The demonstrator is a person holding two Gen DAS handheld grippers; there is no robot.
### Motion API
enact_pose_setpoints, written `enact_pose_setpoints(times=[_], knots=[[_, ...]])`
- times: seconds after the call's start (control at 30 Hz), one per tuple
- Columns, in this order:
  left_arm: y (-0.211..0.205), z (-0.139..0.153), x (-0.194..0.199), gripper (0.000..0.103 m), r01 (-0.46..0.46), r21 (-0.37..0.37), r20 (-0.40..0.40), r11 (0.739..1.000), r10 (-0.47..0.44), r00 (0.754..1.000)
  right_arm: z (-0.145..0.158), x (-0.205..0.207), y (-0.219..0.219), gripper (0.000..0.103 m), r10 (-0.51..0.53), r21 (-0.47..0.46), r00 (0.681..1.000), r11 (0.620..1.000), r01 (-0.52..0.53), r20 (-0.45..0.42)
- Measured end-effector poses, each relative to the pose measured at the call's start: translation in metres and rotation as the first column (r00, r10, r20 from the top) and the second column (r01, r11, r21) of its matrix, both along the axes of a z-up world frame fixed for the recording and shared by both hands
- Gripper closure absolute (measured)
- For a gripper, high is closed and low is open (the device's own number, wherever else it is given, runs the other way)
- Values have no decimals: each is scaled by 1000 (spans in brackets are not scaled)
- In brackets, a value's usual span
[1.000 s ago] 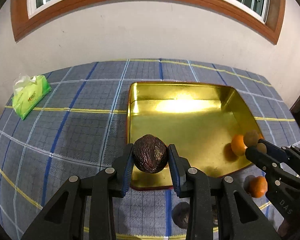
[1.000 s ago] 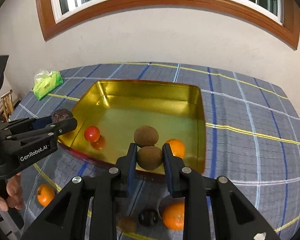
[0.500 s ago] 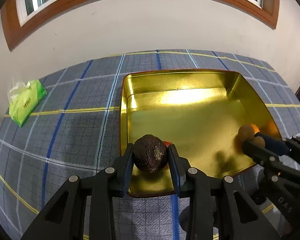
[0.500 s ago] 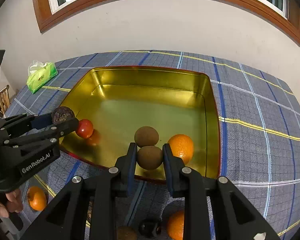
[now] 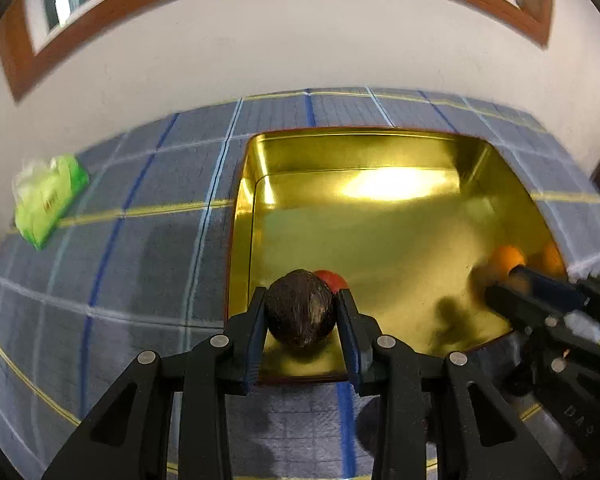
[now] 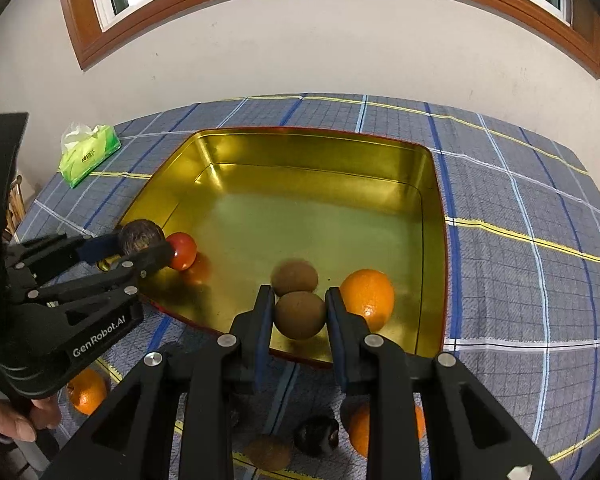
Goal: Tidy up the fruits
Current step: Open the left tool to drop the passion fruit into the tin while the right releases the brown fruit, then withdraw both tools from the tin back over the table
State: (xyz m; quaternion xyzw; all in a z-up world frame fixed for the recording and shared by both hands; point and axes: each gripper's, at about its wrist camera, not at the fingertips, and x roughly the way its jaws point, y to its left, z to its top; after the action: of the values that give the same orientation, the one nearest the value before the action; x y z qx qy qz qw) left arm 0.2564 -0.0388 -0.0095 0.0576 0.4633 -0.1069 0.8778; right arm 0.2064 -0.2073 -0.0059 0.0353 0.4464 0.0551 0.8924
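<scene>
Two fruits are being carried over the near edge of the gold tray [image 6: 236,148], so the placing step is judged to be in hand. The left gripper [image 5: 300,316] is being kept clamped on a dark wrinkled fruit [image 5: 300,308] above the tray's near left corner, just beside a red tomato [image 6: 182,251] lying on the tray floor. The right gripper [image 6: 300,314] is being kept clamped on a brown kiwi [image 6: 300,315] above the near right part of the tray, between a second kiwi [image 6: 294,276] and an orange [image 6: 367,298] already lying inside.

The next move is judged to call for each fruit being lowered to the tray floor and the jaws being parted, without the neighbouring fruit being knocked.

More fruit is being left on the checked tablecloth [image 6: 520,208] near the tray: an orange at the near left [image 6: 86,392], and a dark fruit [image 6: 316,436], a brown one and another orange, all partly hidden behind the right gripper's arms. In the left wrist view the right side is being blurred, so the fruit there is hard to make out. A green tissue pack [image 6: 90,154] is lying at the far left.
</scene>
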Motion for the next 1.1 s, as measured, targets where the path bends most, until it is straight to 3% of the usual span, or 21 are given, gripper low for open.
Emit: enact_pose_setpoints(times=[0.07, 0.3, 0.5, 0.8, 1.1], knots=[[3, 0, 1, 68, -1, -22, -3, 1000, 1, 1000, 0, 0, 1, 78, 1, 6, 1000, 1000, -1, 0], [-5, 4, -5, 65, 14, 9, 10, 1000, -14, 1000, 3, -3, -3, 71, -12, 8, 1000, 1000, 12, 2], [-6, 19, -18, 61, 20, 2, 37, 1000, -20, 999, 20, -19, -1, 68, -13, -11, 999, 1000, 14, 46], [8, 50, -59, 58, 2, -13, 78, 1000, -1, 997, 50, -57, 2, 67, -19, -18, 995, 1000, 21, 100], [30, 54, -111, 58, -29, -20, 74, 999, 30, 997, 52, -108, 4, 67, -28, -43, 995, 999, 32, 96]])
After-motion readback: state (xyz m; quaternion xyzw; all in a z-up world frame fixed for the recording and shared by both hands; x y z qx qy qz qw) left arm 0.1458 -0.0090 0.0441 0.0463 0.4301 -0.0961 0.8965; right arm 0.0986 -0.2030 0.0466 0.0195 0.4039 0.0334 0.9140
